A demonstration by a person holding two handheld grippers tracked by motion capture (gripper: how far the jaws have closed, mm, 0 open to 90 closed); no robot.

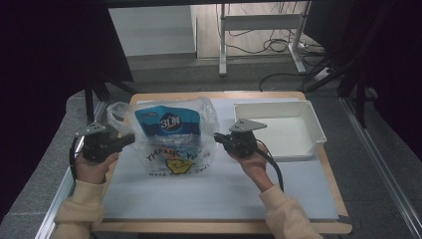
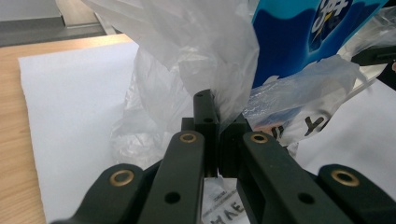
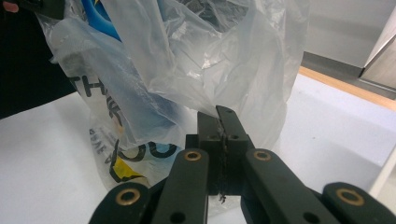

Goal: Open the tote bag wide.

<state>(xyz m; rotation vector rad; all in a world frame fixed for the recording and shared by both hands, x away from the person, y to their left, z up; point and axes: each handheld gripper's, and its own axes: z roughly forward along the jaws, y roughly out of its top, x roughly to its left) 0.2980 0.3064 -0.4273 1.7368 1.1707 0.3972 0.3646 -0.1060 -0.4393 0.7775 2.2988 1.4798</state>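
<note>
Left tongs [image 1: 130,139] and right tongs [image 1: 217,137] both clamp tight on the plastic bag [image 1: 174,149], one each side; it stands mid-table [image 1: 224,199], blue packet [image 1: 166,121] inside, tray [image 1: 313,117] beside.

One clear plastic bag [image 1: 174,142] between the two grippers, one blue pouch [image 1: 166,122] inside it, one white tray [image 1: 281,129] beside the right gripper [image 1: 219,137], one left gripper [image 1: 130,139], one white mat [image 1: 219,191]
</note>
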